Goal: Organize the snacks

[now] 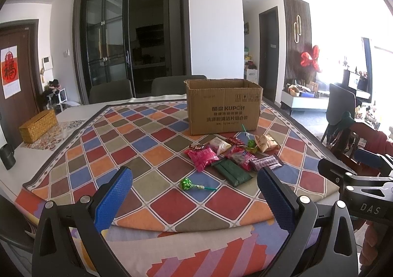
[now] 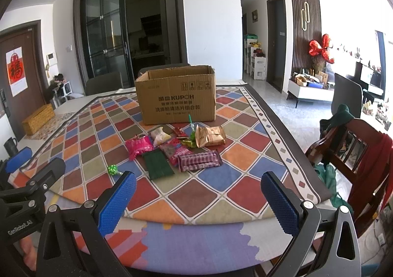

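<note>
While both grippers hover with fingers spread wide and empty, left gripper (image 1: 194,199) and right gripper (image 2: 199,199), the snack packets (image 2: 176,149) lie clustered on the counter (image 2: 235,188) before the cardboard box (image 2: 175,96). Nearest, a green lollipop (image 1: 187,184) lies flat, stick pointing right.

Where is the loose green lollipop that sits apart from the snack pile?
The green lollipop lies on the checkered tablecloth, nearest the camera in the left wrist view, just left of the dark green packet and in front of the pink packet.
</note>
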